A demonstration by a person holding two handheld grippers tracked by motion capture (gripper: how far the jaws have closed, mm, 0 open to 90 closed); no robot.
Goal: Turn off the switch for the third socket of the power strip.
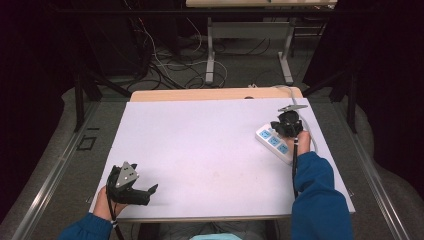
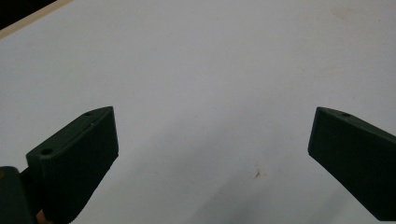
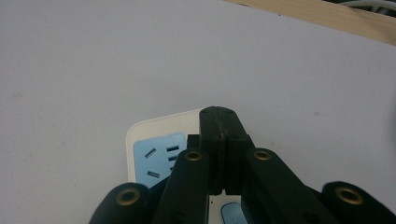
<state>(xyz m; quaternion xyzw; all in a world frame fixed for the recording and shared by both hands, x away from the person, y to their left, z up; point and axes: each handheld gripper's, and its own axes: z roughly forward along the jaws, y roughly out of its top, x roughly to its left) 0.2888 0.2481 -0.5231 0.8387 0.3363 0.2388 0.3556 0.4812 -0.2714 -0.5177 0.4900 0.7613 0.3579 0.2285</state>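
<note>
- The wide white table (image 1: pixel 210 150) carries a white plastic power strip with blue socket faces (image 1: pixel 274 142) near its far right edge.
- My left gripper (image 1: pixel 150 192) hovers at the near left corner, jaws spread wide, holding nothing.
- My right gripper (image 1: pixel 286 127) sits over the strip, jaws pressed together; no container anywhere.

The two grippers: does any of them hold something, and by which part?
Nothing is held. The left gripper is open above the bare table. The right gripper is shut, jaws pressed together with nothing between, over the power strip.
</note>
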